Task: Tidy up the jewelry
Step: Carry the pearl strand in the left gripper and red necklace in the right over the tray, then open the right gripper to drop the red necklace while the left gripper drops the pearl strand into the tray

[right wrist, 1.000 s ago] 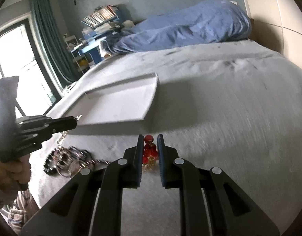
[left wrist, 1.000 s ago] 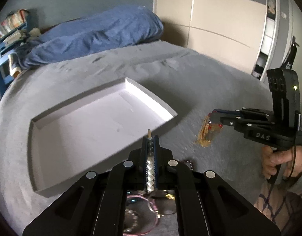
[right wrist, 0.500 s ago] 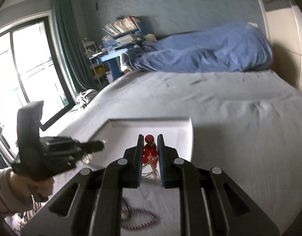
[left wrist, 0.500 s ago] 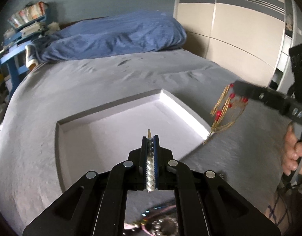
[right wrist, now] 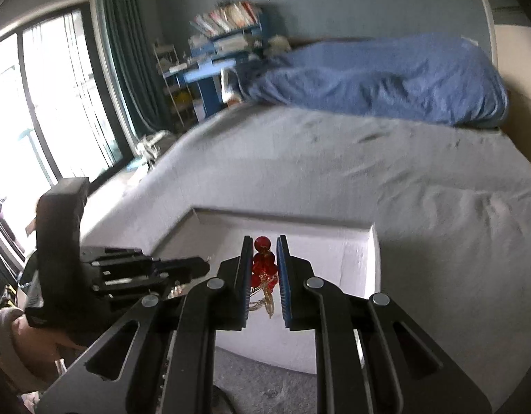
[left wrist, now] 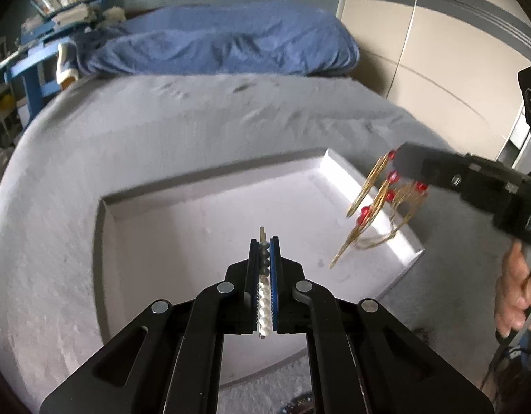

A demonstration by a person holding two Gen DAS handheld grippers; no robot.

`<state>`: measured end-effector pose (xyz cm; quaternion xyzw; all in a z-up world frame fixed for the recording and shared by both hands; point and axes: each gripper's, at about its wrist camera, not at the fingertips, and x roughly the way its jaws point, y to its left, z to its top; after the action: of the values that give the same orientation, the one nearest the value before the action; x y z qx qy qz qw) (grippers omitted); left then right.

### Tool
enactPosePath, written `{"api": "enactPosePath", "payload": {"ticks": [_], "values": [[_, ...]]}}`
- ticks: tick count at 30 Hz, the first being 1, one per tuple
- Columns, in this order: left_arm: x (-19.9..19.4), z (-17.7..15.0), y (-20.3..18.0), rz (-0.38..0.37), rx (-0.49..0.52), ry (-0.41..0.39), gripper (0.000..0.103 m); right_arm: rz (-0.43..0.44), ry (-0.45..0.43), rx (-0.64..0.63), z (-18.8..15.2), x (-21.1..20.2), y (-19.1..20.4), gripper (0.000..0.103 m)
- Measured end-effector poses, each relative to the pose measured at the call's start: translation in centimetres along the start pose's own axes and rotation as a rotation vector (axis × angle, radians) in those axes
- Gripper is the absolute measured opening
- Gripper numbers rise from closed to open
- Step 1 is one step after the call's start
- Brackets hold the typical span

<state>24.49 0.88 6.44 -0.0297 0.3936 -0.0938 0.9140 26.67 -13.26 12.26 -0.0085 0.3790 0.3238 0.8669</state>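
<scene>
A shallow white tray (left wrist: pixel 210 193) lies on the grey bed; it also shows in the right wrist view (right wrist: pixel 355 241). My left gripper (left wrist: pixel 264 241) is shut on a string of white and grey pearls (left wrist: pixel 264 289) and hovers over the tray's near part. My right gripper (right wrist: pixel 264 241) is shut on a gold wire necklace with red beads (right wrist: pixel 263 264). In the left wrist view the necklace (left wrist: pixel 376 207) dangles from the right gripper (left wrist: pixel 400 160) above the tray's right edge. The left gripper also shows at the left of the right wrist view (right wrist: pixel 200 265).
The grey bed cover (left wrist: pixel 162 131) surrounds the tray. A blue duvet (left wrist: pixel 224 41) is heaped at the far end. A blue shelf with books (right wrist: pixel 224 34) and a window (right wrist: pixel 41 103) stand to the left. Beige wardrobe doors (left wrist: pixel 438 51) stand to the right.
Both grippers have risen from the bed and moved over the tray, each carrying its jewelry. The red-bead necklace now hangs in the air over the tray's right edge.
</scene>
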Motion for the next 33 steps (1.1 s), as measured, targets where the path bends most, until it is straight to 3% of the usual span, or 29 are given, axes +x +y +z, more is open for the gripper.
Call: {"api": "enactPosePath", "payload": {"ticks": [8, 14, 19, 23, 27, 33], "values": [[2.7, -1.6, 0.3, 0.031, -0.014, 0.098, 0.006, -0.037, 0.126, -0.011, -3.3, 3.3, -0.5, 0.014], [2.7, -1.8, 0.0, 0.043, -0.006, 0.111, 0.008, -0.047, 0.164, -0.007, -4.3, 3.9, -0.7, 0.014], [2.1, -2.1, -0.4, 0.036, -0.008, 0.098, 0.028, -0.047, 0.172, -0.009, -4.7, 3.8, -0.8, 0.017], [1.1, -2.7, -0.8, 0.026, -0.016, 0.068, 0.054, -0.034, 0.138, -0.013, -5.0, 2.6, -0.6, 0.038], [-0.3, -3.2, -1.3, 0.021, -0.013, 0.026, 0.072, -0.019, 0.073, -0.008, -5.8, 0.1, -0.4, 0.049], [-2.6, -4.6, -2.4, 0.006, -0.005, -0.034, 0.078, -0.030, -0.003, 0.038, -7.9, -3.7, -1.3, 0.057]]}}
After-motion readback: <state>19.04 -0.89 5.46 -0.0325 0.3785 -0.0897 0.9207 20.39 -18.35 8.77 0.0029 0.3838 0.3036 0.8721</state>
